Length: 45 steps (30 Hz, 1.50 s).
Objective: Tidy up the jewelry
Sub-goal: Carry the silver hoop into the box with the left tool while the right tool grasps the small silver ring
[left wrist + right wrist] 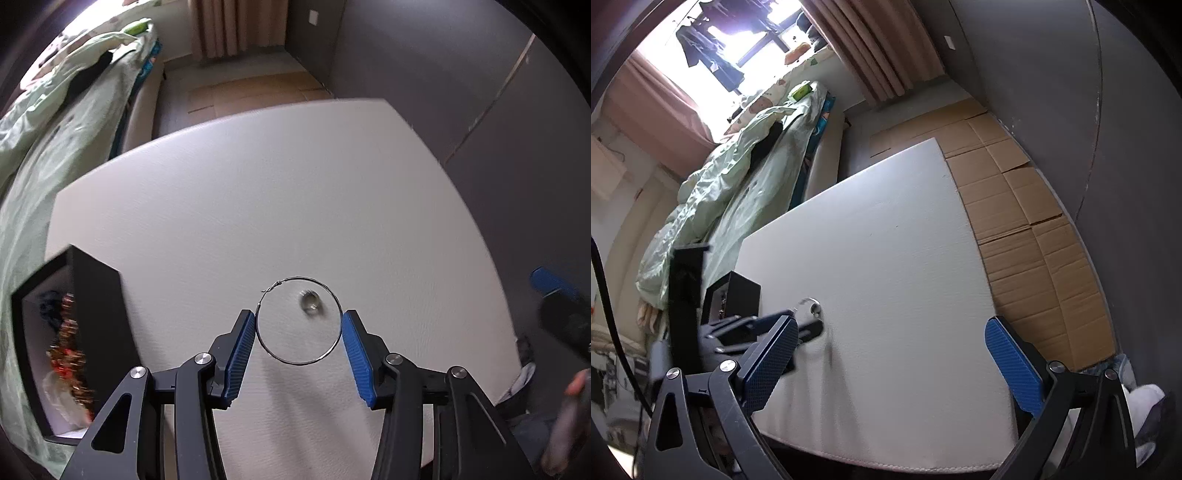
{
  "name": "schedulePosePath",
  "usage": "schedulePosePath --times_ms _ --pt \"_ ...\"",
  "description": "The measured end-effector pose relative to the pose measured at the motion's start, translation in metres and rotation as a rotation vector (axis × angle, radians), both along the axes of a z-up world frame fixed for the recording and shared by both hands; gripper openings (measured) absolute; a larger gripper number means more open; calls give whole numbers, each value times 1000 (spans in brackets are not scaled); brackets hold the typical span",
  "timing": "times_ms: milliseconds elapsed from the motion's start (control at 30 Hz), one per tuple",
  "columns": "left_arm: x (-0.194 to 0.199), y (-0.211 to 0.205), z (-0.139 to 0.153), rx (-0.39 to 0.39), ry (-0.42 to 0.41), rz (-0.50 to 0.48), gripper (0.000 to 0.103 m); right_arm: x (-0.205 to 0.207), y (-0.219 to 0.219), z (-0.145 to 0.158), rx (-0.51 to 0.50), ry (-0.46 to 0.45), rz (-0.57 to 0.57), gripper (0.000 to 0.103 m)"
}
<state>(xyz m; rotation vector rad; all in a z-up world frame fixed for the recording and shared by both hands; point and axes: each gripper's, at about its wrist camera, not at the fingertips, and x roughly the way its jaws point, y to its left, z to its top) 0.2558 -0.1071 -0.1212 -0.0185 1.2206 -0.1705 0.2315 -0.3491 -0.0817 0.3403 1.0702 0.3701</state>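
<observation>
Bracketing the hoop earring (298, 320): left gripper (298, 330) pads sit at its 9 and 3 o'clock. The left pad touches the wire or is just beside it, the right pad is a hair off, so the jaws look not yet clamped. The hoop lies flat on the white table (258, 192), clasp at about 11 o'clock on the ring. A small silver ring (310, 300) lies inside the hoop, upper right of centre, blurred.

Right gripper (890, 354): jaws wide apart, nothing between the pads, hovering over the near table edge. In its view the left gripper (809, 325) is at 9 o'clock, with the silver ring (815, 307) just beyond its tips.

Surface: plain white, lightly textured top, with bare space all around the hoop.

A black box (92, 317) stands at 9 o'clock from the left jaws in the left wrist view, open side toward the camera. Inside it are gold and red jewelry (70, 354), blurred, and something dark above that. It is well apart from the hoop.

Room: a bed with a pale green duvet (738, 184) at 10 o'clock, pink curtains (871, 48) and a bright window at 12. Flattened cardboard (1027, 206) covers the floor at 2 o'clock, against a grey wall (443, 74).

A fingertip (576, 384) and the right gripper's blue pad (550, 284) show at the 3 o'clock edge of the left wrist view.
</observation>
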Motion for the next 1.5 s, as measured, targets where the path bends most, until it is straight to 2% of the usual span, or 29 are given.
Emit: schedulePosePath --times_ms 100,167,300,567,900,1033,1167,1367,1500 --pt "1 10 16 -9 -31 14 50 2 9 -1 -21 -6 23 98" --pt "5 15 25 -15 -44 27 50 3 16 -2 -29 -12 51 87" --pt "5 30 41 -35 -75 52 50 5 40 -6 -51 -22 134 78" --pt "3 69 62 -80 -123 99 50 3 92 -18 -151 -72 310 53" --pt "-19 133 73 -154 -198 172 50 -5 123 -26 -239 -160 418 45" --pt "-26 151 73 -206 -208 182 50 -1 131 -34 -267 -147 430 32" --pt "-33 160 74 -206 -225 177 50 2 139 -38 -270 -143 440 30" --pt "-41 177 71 -232 -236 190 50 4 158 -45 -336 -147 449 29" --pt "-44 184 69 -240 -241 195 50 6 158 -45 -328 -147 426 28"
